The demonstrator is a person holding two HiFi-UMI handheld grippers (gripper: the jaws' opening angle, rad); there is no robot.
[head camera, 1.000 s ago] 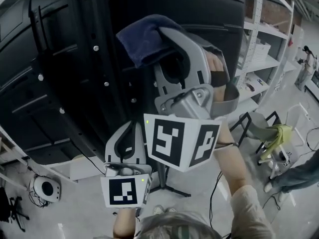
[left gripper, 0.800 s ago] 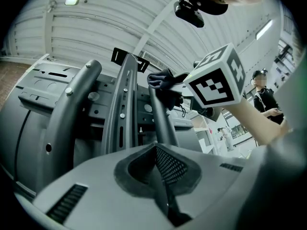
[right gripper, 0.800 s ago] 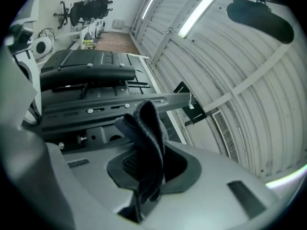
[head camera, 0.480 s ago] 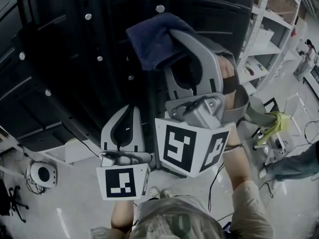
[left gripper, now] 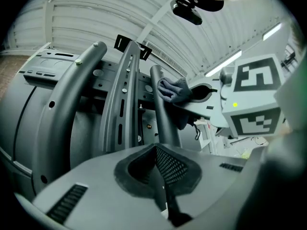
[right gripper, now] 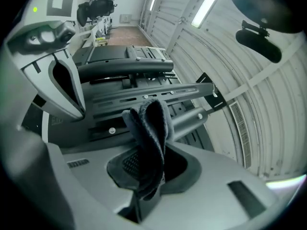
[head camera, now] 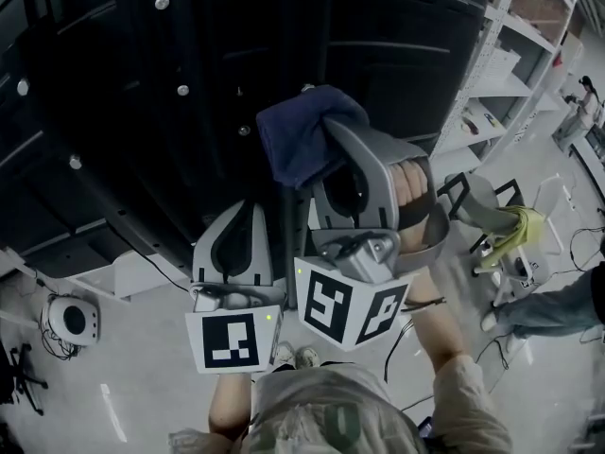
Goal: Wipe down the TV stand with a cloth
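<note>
The cloth (right gripper: 148, 128) is pinched in the jaws of the right gripper (right gripper: 144, 186), which close on a fold of the dark blue fabric so that the free end bunches up ahead of the tips. That bunch lies against a dark metal post of the TV stand (right gripper: 139, 97), just beside one of its screw heads. A second ago we saw the cloth sitting well above that screw in the head view; now it is about level with it, so we read this as a downward wiping stroke along the post, with the gripper drawn in toward the person's body. The screws themselves have slid up the head view, which tells us the head tipped as well, but the cloth has dropped by more than that. The left gripper (left gripper: 160, 176) has its jaws pressed together on nothing and hangs low beside the right one, much where it was, taking no part in the stroke. Beyond the stand, white shelving (head camera: 510, 55) runs along the right. We judge the wipe to be mid-pass: the lower post and the other bars in view likely need a pass too.
</note>
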